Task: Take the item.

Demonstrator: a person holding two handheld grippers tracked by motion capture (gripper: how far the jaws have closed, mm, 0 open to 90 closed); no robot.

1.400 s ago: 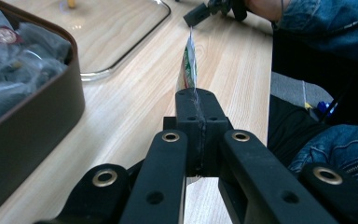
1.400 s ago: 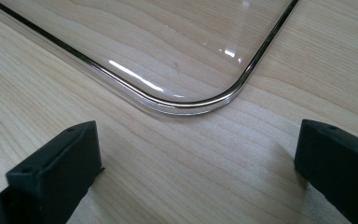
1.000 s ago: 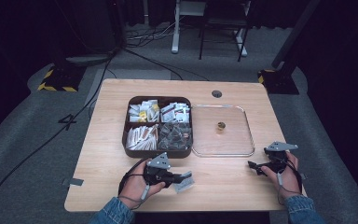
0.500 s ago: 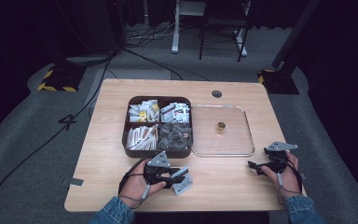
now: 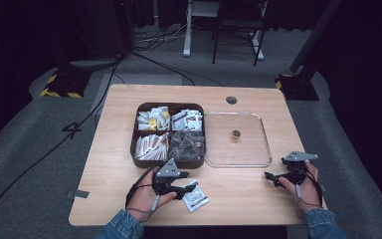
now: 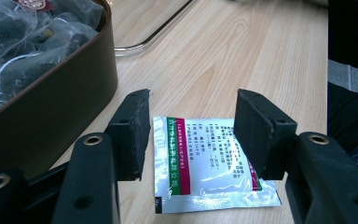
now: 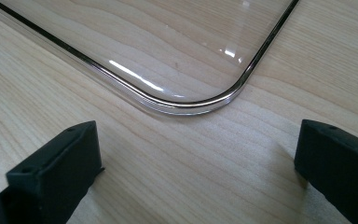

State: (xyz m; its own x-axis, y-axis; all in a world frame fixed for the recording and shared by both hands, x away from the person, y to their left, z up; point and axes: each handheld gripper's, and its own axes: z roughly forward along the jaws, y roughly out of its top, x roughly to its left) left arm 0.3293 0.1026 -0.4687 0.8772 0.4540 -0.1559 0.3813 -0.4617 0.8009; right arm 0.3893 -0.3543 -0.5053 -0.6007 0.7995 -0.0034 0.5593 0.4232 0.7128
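A silver sachet with green and red stripes and printed text lies flat on the wooden table. It rests between the jaws of my left gripper, which is open with both pads clear of it. From above, the left gripper sits near the front edge with the sachet at its tip. My right gripper rests at the front right. It is open wide, its jaws empty and pointing at a corner of the clear tray.
A brown box with several compartments holds sachets and tea bags, just beyond the left gripper; its wall stands close on the left. The clear tray beside it holds a small gold object. A grommet hole is at the back.
The sachet at the left gripper's tip has shifted slightly toward the front edge and now lies flat. The right gripper has not moved.
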